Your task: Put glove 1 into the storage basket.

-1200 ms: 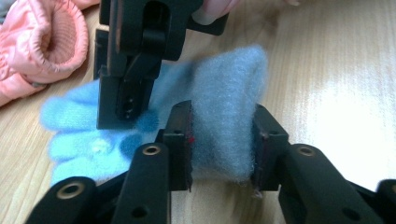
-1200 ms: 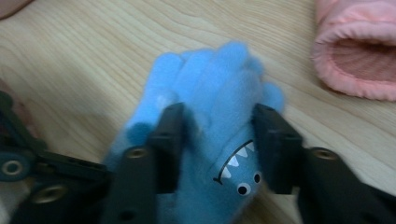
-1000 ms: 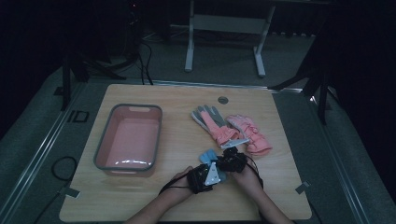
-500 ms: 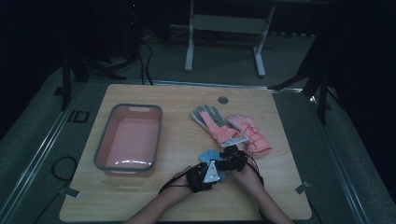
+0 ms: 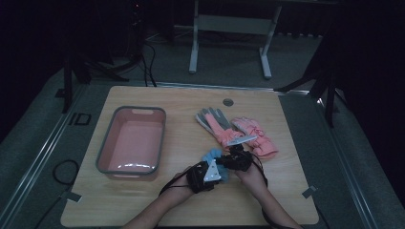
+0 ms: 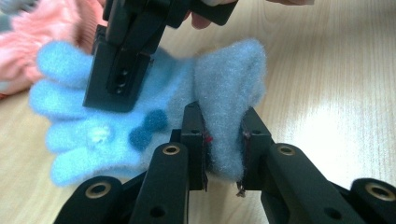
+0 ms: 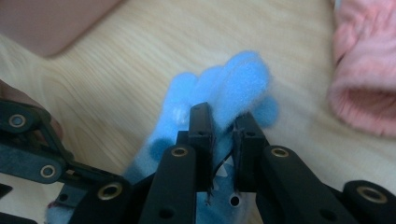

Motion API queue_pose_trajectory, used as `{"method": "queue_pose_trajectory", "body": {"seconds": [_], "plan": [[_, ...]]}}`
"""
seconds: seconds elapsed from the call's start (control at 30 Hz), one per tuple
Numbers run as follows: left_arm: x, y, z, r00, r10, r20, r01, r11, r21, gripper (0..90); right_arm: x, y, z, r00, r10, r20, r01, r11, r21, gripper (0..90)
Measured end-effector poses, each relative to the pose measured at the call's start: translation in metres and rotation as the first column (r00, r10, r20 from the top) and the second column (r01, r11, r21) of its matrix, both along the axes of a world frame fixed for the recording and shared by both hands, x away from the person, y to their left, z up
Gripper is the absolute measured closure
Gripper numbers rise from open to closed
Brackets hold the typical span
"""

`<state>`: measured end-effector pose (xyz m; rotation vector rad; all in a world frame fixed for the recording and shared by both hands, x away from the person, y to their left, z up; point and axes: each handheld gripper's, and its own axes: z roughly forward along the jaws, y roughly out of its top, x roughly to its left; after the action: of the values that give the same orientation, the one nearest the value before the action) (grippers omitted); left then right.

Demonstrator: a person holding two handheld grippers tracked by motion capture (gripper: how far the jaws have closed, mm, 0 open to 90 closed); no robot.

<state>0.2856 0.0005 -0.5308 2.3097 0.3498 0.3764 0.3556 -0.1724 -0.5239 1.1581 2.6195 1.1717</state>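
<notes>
1. The blue glove lies on the tabletop, right of the pink tub.
2. The left gripper has its fingers clamped on the glove's cuff.
3. The right gripper has just been closing; its fingers pinch the glove's finger end.
4. Best to lift both ends together, keeping the fabric taut.

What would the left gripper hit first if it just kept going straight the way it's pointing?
The left gripper, shut on the blue glove, points along the glove toward the right gripper, so it would probably meet that first. Beyond lies the pink glove; depth is unclear.
</notes>
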Motion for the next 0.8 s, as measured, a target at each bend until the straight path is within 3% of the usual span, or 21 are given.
{"method": "queue_pose_trajectory", "body": {"seconds": [0.03, 0.4, 0.8], "plan": [[0.0, 0.001, 0.003, 1.0, 0.004, 0.003, -0.004, 1.0, -0.005, 77.1, 0.001, 0.001, 0.008, 0.9999, 0.002, 0.01, -0.002, 0.9999, 0.011, 81.7], [0.008, 0.017, 0.041, 0.9969, 0.012, 0.077, -0.014, 0.9998, 0.014, 77.2, 0.009, 0.011, 0.044, 0.9984, 0.001, 0.057, -0.006, 0.9966, 0.082, 83.4], [0.017, 0.035, 0.074, 0.9885, 0.039, 0.146, -0.045, 0.9983, 0.038, 77.2, 0.019, 0.028, 0.082, 0.9931, 0.015, 0.117, -0.028, 0.9933, 0.112, 83.5]]}}
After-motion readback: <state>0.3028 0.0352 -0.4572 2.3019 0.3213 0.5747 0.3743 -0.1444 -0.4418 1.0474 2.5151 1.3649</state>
